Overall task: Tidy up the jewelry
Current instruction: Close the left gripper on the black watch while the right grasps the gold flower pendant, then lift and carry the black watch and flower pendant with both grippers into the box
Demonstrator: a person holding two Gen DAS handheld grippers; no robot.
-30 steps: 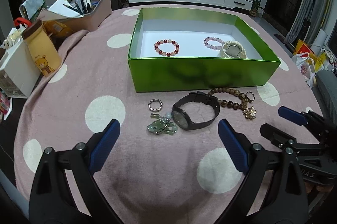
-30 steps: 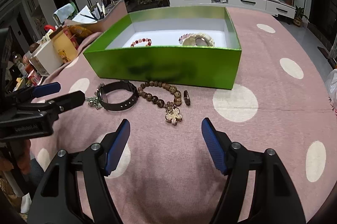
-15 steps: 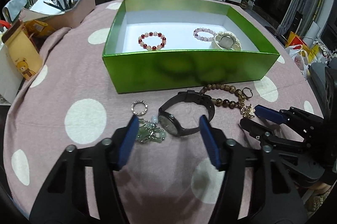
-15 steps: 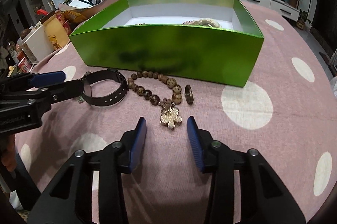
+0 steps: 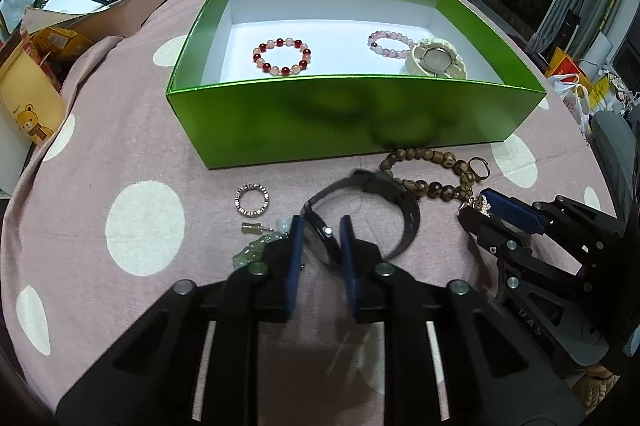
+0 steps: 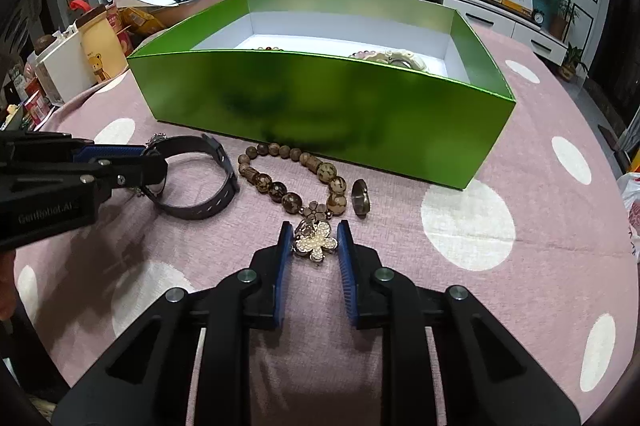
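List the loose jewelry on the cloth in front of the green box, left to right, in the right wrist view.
Black watch pinched by the left gripper → wooden bead bracelet → butterfly brooch between the right gripper fingers → dark ring.

A glossy green cardboard box (image 5: 352, 114) with a matt white paper lining sits on a soft pink polka-dot cloth (image 5: 132, 154). Before it: a matt black rubbery watch (image 5: 372, 210), a wooden-bead bracelet (image 6: 288, 182), a sparkling metal ring (image 5: 252, 201), a rhinestone flower brooch (image 6: 316, 240). Gripper pads (image 6: 282, 266) are ribbed blue rubber on matt black plastic.
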